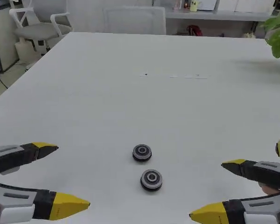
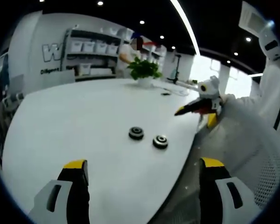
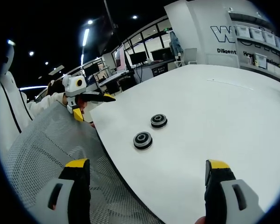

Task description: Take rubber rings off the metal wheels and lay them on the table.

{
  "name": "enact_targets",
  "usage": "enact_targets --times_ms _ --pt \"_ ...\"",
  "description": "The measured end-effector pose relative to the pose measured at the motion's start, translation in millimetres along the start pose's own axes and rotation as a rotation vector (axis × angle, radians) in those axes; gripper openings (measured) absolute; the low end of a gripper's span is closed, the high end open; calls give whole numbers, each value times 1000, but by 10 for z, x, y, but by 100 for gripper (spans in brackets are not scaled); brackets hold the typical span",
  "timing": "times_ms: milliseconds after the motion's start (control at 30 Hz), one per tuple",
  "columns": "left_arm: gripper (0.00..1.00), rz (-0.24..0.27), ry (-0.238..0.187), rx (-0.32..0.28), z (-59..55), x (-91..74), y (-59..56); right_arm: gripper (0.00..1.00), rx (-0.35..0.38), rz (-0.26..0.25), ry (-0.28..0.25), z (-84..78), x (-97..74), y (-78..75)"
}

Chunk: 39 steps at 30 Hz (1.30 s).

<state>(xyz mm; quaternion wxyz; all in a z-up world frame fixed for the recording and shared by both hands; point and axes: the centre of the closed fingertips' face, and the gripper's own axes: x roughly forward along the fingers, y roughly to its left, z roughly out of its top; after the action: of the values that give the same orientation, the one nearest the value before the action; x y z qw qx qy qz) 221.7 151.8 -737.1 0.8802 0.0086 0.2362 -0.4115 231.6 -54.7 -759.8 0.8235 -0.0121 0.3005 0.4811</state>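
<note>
**Items: two metal wheels, rings fitted**
- Far wheel point(image 1: 142, 153) and near wheel point(image 1: 151, 180) lie flat on the white worktop point(image 1: 130, 93).
- Each has its hub bore facing up and its axis vertical. Being round, neither has a long axis along the surface.
- Dark rubber rings point(image 1: 151, 187) sit around both rims.
- The wheels are near each other but apart, close to the front edge and between the two grippers.
- No marking on them can be read.

**Grippers**
- Left gripper point(image 1: 72, 176): jaws spread wide, holding nothing, yellow tips pointing inward.
- Right gripper point(image 1: 207, 189): jaws likewise wide apart and empty, well clear of both wheels.

**Writing**
- The wall lettering point(image 3: 221, 33) begins with a large "W". The smaller line beneath is too small to read.
</note>
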Motion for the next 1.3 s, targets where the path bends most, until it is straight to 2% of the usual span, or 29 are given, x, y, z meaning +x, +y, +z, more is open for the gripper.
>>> enact_targets --times_ms 333,533,767,1300 --pt "100 -4 0 -6 -1 0 22 100 18 3 -4 9 13 30" --pt "100 -17 3 5 3 5 -3 99 27 5 -22 38 8 32" --pt "100 -25 1 24 24 -6 -20 99 8 3 -6 26 3 36" --pt "100 -34 -15 45 51 -16 57 95 9 -12 -8 42 -66 -20"
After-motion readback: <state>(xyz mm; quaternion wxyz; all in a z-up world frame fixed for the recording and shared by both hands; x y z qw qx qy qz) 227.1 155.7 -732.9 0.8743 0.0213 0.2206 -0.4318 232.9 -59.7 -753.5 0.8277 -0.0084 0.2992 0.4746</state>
